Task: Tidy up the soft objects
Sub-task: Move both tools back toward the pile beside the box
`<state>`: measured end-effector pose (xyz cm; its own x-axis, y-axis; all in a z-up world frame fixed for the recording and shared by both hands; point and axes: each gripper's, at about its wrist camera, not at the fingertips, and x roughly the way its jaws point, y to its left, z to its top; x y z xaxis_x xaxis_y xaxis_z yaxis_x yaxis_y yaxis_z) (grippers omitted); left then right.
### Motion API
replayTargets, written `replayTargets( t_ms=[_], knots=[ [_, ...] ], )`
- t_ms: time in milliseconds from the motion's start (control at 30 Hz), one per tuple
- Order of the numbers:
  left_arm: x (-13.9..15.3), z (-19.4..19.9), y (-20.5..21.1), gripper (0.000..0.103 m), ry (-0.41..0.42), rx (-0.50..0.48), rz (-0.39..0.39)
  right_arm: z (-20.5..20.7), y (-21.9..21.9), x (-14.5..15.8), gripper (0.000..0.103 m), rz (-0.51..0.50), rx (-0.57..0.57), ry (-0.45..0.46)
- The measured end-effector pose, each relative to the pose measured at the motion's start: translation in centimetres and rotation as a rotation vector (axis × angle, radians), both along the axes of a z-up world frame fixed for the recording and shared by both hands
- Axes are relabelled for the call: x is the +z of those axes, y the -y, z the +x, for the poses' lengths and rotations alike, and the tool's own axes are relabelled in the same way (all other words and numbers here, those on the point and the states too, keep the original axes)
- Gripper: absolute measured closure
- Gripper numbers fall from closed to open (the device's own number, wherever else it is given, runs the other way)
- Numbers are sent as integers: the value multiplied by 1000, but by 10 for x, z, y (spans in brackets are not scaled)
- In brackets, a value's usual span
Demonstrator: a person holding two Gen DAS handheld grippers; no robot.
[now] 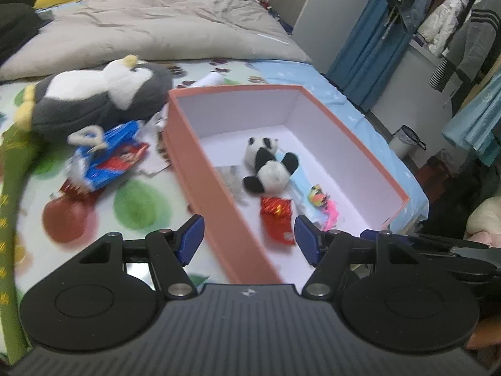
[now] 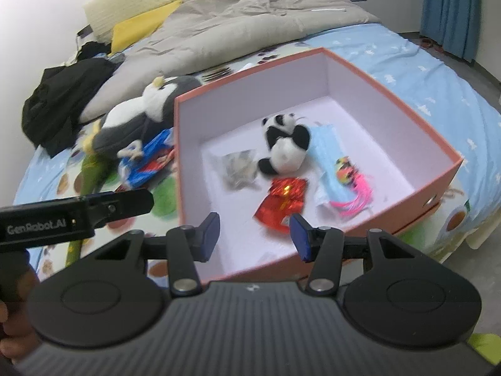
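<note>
So there's a pink box [image 1: 200,169] with a white inside sitting on the bed [image 2: 407,72], and a few soft things are in it. The little panda plush [image 1: 269,166] lies on the box floor around the middle, a light blue face mask [image 2: 327,153] is just beside it on the right, and a red shiny pouch [image 2: 281,202] lies in front of it, closer to the cameras. There's also a small colourful toy with pink tassels [image 2: 353,185] resting on the mask, and a clear bag of greyish stuff [image 2: 238,169] left of the panda.

The left gripper [image 1: 249,239] has its 2 blue-padded fingers spread wide with nothing between them. It hangs over the near-left wall of the box, so the panda sits ahead of it and slightly right, well apart from the pads. The right gripper [image 2: 255,238] is also wide apart and holding nothing, hovering over the near edge of the box with the red pouch just ahead of its fingers and the panda further beyond.

Outside the box, to its left on the patterned sheet, lies a big penguin plush [image 1: 100,94] on its side, touching or nearly touching the box wall. In front of it is a blue and red packet [image 1: 109,156]. Behind it all is a grey duvet [image 2: 244,28].
</note>
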<state>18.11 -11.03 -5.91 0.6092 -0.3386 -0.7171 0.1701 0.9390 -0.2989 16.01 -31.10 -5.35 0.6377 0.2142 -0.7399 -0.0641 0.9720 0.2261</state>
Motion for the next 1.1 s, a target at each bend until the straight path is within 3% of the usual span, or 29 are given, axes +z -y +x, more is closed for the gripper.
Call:
replayTargets(
  t_ms=[633, 867, 1100],
  knots=[
    [-25, -84, -79, 34, -41, 177, 33, -46, -79, -14, 51, 14, 191, -15],
    [-37, -89, -100, 34, -75, 228, 44, -48, -104, -23, 51, 9, 252, -53],
    [-53, -70, -128, 34, -111, 275, 33, -22, -128, -27, 51, 12, 279, -69]
  ],
)
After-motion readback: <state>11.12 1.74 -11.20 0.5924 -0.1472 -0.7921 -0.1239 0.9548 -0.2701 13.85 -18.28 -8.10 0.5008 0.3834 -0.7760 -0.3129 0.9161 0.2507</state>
